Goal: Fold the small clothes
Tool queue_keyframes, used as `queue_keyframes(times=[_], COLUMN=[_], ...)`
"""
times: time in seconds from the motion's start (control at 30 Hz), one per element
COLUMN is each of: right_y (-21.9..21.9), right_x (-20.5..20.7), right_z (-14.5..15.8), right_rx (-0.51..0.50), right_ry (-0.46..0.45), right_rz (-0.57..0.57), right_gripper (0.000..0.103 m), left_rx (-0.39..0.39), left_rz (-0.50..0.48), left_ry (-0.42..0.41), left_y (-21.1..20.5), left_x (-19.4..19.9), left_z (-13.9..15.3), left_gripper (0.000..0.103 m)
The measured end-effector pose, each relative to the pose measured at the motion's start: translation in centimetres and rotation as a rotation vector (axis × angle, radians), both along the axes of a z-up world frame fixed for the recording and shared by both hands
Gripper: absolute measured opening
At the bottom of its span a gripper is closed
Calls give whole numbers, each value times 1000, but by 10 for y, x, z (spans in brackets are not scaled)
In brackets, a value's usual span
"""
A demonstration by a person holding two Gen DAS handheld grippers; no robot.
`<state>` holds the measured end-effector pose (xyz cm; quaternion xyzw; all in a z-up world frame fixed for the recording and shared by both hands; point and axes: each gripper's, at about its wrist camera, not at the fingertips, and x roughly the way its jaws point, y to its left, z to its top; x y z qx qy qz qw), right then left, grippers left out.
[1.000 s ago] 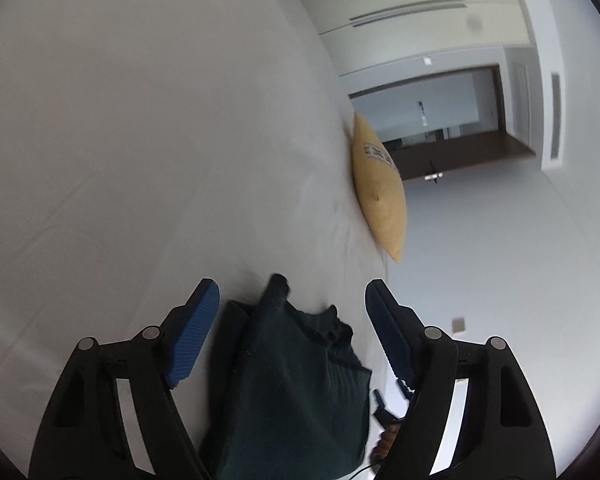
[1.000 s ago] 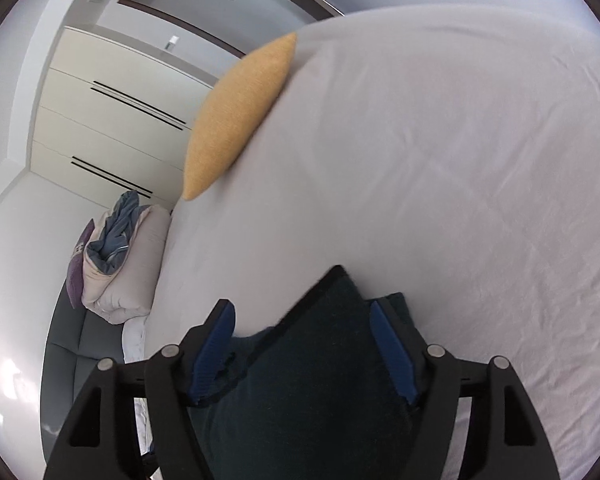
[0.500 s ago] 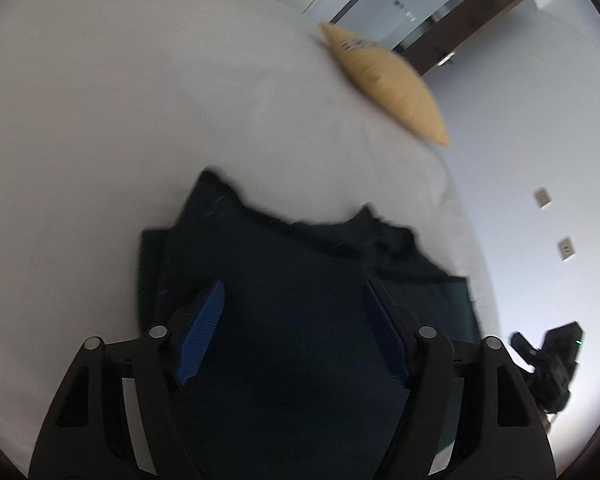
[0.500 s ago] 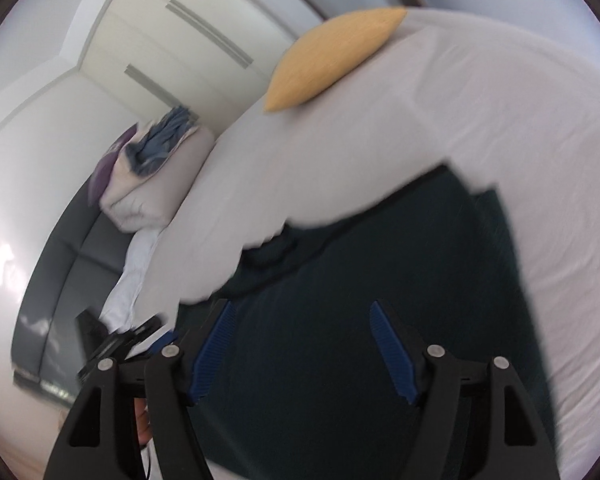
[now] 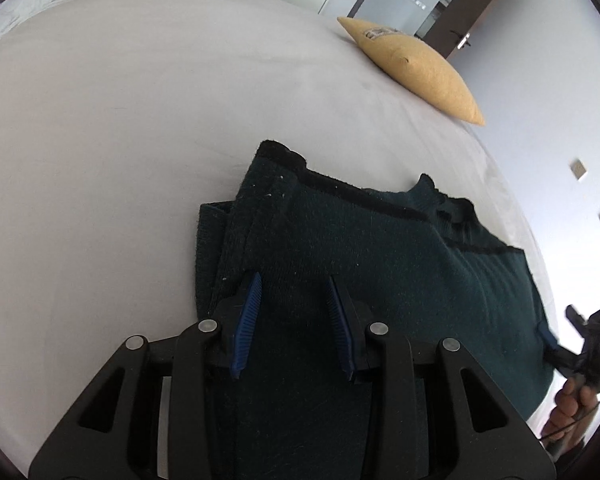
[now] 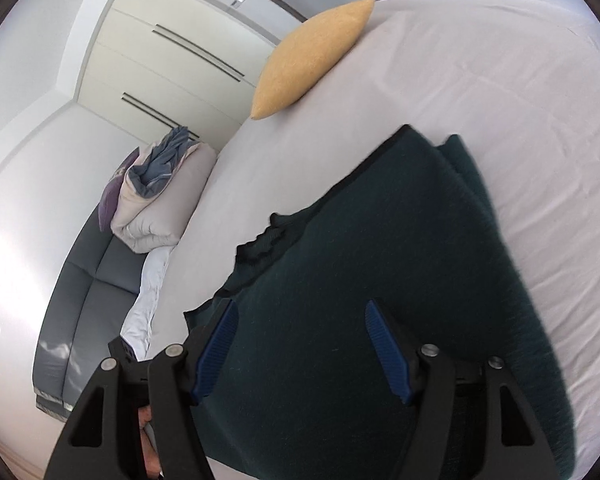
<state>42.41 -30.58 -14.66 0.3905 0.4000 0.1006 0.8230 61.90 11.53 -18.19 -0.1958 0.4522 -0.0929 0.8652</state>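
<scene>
Left gripper [image 5: 294, 300]: jaws part-closed, a narrow gap between the blue pads [image 5: 249, 312], with knit showing in that gap. Whether the pads pinch a layer or merely sit over it cannot be told. Right gripper [image 6: 300, 340]: jaws wide apart, holding nothing, poised over the cloth.

The sweater [image 5: 380, 264], dark green knit with a black-trimmed hem, lies on the bed [image 5: 120, 120], near its edge on the person's side. It appears already doubled: in the left view a second layer steps out along the left side, and the ribbed collar [image 5: 448, 200] sits at the far edge. In the right view the collar [image 6: 266, 240] points toward the sofa [image 6: 88, 292]. The cloth bulges and is not pressed flat.

Judgement: a fold has been laid and the next grasp is being set. To do it well, each gripper should take all layers at a near corner, not the top layer alone, since thick knit slips and stacks unevenly. Both sides should lift together and travel level, so the black hem lands square on the far edge. The bulge should be smoothed before folding over it.

Outward: a yellow pillow [image 5: 420, 68] rests well apart from the sweater at the bed's far edge. Bedding [image 6: 156, 200] is heaped on the sofa. The other hand [image 5: 568, 412] shows at the lower right of the left view.
</scene>
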Motion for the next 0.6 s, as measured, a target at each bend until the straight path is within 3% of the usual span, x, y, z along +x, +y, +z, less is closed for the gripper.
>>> queue_keyframes(times=[0.03, 0.1, 0.13, 0.17, 0.23, 0.33, 0.43, 0.53, 0.6], right_y=[-7, -25, -38, -50, -62, -60, -15, 68, 113], right_x=[-1, -7, -12, -20, -31, -50, -47, -29, -16], right_z=[-5, -12, -17, -20, -15, 2, 13, 6, -3], right_rx=[2, -14, 31, 73, 56, 70, 144, 228, 235], right_ry=[-3, -14, -11, -8, -8, -36, -79, -51, -13], right_rz=[-16, -64, -94, -132, -191, -219, -94, 140, 236], right_gripper=[68, 50, 45, 43, 45, 50, 51, 51, 51], left_rx=[-11, -42, -60, -89, -111, -59, -92, -51, -10], left_rz=[-1, -3, 0, 10, 31, 49, -19, -119, -127], left_ry=[-5, -17, -21, -24, -20, -35, -65, -84, -84], left_y=[2, 9, 14, 18, 30, 23, -6, -50, -61], left_x=[-2, -7, -11, -12, -22, -38, -53, -62, -63], left_z=[0, 0, 1, 1, 8, 28, 43, 49, 46], left_gripper=[33, 33, 33, 33, 33, 33, 34, 34, 34])
